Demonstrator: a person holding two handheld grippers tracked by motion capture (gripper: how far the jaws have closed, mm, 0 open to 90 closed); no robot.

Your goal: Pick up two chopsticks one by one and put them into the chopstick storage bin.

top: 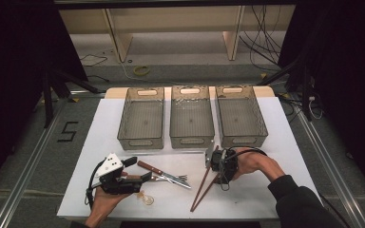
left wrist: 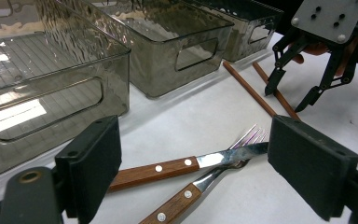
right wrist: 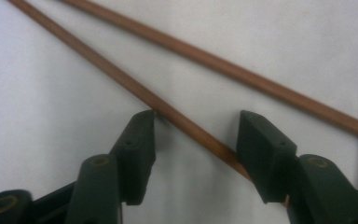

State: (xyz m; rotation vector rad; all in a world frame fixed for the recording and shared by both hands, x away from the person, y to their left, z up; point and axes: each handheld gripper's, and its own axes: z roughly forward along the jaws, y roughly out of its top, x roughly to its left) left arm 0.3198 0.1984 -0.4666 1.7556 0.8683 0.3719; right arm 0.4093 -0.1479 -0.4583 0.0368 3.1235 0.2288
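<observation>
Looking down in the high view, the right tongs point(top: 215, 167) hang over two brown chopsticks point(top: 203, 187) right of center on the white tabletop point(top: 266, 190), while the left tongs point(top: 142, 176) sit lower left beside a knife and fork point(top: 168, 175). Three bins point(top: 192, 118) line the upper middle. In the left gripper view, the left tongs point(left wrist: 193, 163) stand spread over the cutlery. In the right gripper view, the right tongs point(right wrist: 196, 144) are half spread, straddling one chopstick point(right wrist: 186, 123) without pinching it.

light: dim, dark edges | glare: bins point(left wrist: 51, 70) | blur: soft close jaws | shadows: faint
</observation>
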